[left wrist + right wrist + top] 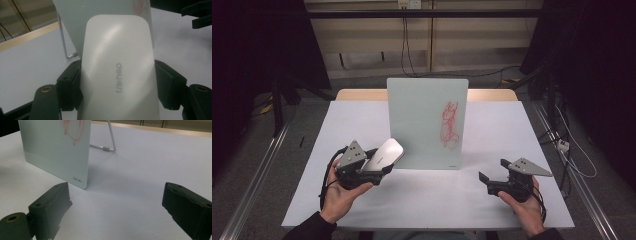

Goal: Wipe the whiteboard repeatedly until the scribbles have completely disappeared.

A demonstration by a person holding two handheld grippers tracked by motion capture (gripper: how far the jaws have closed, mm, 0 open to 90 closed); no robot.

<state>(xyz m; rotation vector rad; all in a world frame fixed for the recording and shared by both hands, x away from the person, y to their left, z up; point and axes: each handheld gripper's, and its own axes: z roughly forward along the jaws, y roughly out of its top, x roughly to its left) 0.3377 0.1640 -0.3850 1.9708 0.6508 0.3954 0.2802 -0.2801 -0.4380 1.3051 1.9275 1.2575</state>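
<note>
We count 2 grippers, 1 eraser, 1 whiteboard and 1 table. Our left gripper [379, 167] is clamped on the white eraser [383, 154], its 2 black jaws pressing the eraser's long sides; in the left gripper view the eraser [118, 75] stands between the jaws with 1 grey brand word printed along its face. In the high view the eraser is tilted, raised off the table and just beside the lower left corner of the whiteboard [427, 122]. The whiteboard stands upright near the middle of the white-covered table [362, 210] and carries 1 red scribble [450, 125] on its right half. In the right gripper view we see 1 thin metal prop [111, 138] holding the whiteboard [52, 152] from behind. Our right gripper [492, 176] rests in the hand near the table's right front, well apart from the whiteboard, its 2 jaws standing wide apart with only bare table between them.
</note>
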